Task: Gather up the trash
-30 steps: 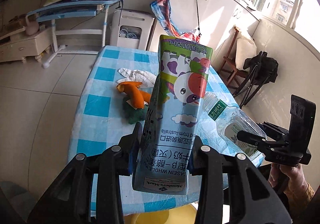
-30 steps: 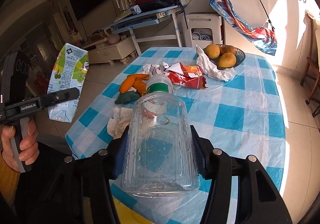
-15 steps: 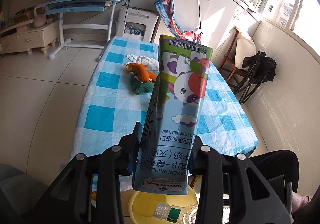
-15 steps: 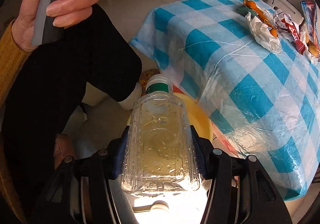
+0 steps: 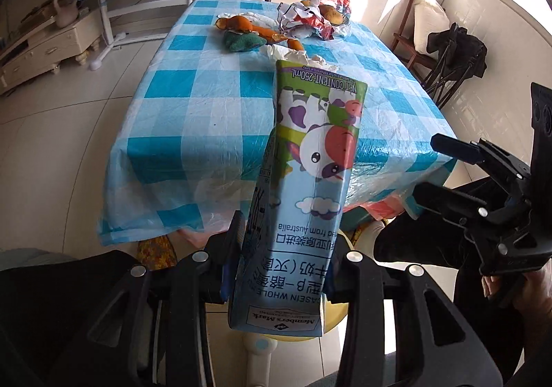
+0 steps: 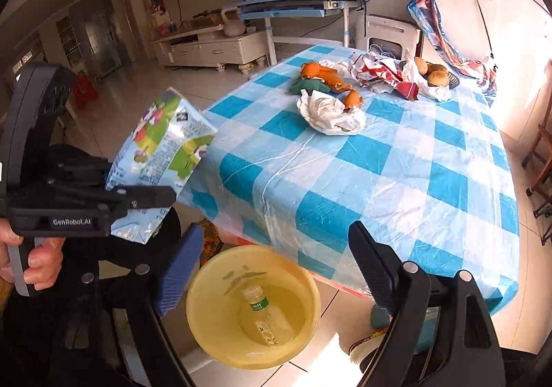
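yellow bin [image 6: 253, 306] already holds the plastic bottle [image 6: 264, 319]; right gripper [image 6: 272, 273] hangs above it, jaws wide and empty. left gripper [image 5: 281, 268] clamps the milk carton [image 5: 303, 200] beside the bin, likely next to drop.

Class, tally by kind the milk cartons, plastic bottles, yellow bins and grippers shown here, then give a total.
Milk carton: 1
Plastic bottle: 1
Yellow bin: 1
Grippers: 2, left gripper and right gripper
Total: 5
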